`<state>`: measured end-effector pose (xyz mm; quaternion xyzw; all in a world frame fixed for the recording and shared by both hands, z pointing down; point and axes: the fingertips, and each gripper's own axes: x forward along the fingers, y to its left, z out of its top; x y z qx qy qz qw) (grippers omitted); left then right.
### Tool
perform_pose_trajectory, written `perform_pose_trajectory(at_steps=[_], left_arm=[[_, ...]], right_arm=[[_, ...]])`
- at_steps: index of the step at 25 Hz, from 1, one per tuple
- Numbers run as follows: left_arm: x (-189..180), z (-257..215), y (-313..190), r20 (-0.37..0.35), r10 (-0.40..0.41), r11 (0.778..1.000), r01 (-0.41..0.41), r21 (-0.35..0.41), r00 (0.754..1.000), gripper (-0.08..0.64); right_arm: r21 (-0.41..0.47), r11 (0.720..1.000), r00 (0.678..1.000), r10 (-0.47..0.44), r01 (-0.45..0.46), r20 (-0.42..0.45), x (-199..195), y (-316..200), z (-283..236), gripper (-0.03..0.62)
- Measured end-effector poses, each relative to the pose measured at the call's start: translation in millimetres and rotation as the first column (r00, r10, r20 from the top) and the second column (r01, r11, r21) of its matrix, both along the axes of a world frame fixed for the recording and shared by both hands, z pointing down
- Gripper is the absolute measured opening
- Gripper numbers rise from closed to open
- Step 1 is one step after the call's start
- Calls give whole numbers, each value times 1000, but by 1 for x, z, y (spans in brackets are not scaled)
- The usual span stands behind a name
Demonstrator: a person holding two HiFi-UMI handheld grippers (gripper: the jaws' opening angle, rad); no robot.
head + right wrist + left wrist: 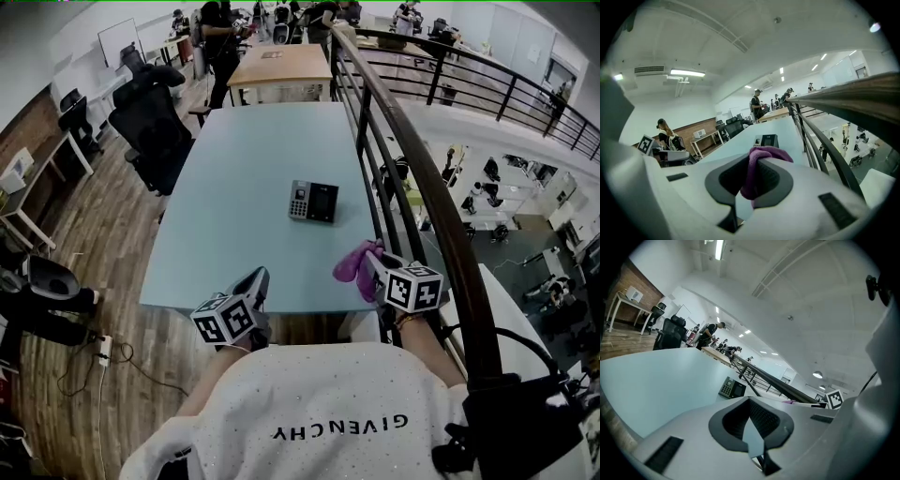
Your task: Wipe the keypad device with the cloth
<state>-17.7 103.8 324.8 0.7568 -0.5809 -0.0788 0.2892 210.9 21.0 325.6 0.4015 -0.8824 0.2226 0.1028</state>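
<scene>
Bright even indoor light from ceiling strip lights (686,72), soft shadows, strong fisheye bending, dark vignetted corners.

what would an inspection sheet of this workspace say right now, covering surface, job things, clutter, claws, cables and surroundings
surface: pale blue table, mostly bare.
job's things: keypad device lies right of the table's middle, with neither claw on it; purple cloth is held near the table's near right corner.
clutter: nothing seen on the table.
grippers: left claw shut with nothing in it, by the near edge; right claw shut on the purple cloth.
cables: power strip with a cord on the floor, left of the table.
surroundings: black railing along the table's right side, office chairs on its left, people at the far end.
</scene>
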Motion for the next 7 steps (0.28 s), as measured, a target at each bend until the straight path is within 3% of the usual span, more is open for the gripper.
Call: perform_pose_trajectory(at_steps=[7], left_arm=[[8,-6,12,-7,-12,1000,12,7,1000,5]], right_arm=[[-12,1000,1000,-8,8,-7,9,14,-2,25]])
